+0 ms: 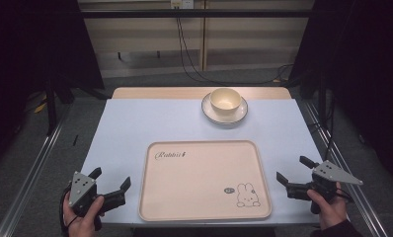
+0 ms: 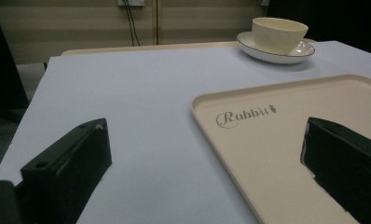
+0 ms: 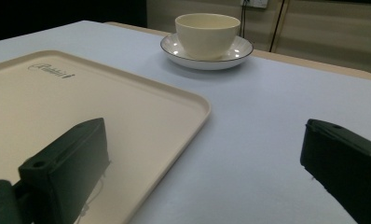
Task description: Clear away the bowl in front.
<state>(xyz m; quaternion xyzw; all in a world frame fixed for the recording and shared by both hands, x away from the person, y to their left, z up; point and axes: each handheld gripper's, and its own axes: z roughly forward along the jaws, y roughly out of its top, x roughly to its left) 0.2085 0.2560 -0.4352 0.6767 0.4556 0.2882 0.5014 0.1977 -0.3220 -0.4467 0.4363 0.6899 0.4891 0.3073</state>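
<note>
A cream tray [image 1: 204,207] with a rabbit drawing lies at the table's near middle, bare; its rim [image 2: 207,93] and corner [image 3: 193,100] show in the gripper views. At the far edge a cream bowl [image 1: 225,100] stands on a white saucer [image 1: 224,116]. The same bowl [image 2: 279,33] and bowl [image 3: 207,28] sit far ahead of both cameras. My left gripper [image 1: 110,178] rests open off the tray's left front corner, nothing between its jaws. My right gripper [image 1: 294,169] is open at the tray's right side, jaws pointing toward it, holding nothing.
The pale blue tabletop [image 1: 135,128] spreads between the tray and the bowl. Metal rails [image 1: 31,173] run along both sides of the table. Cables [image 1: 189,59] hang down the wall behind it.
</note>
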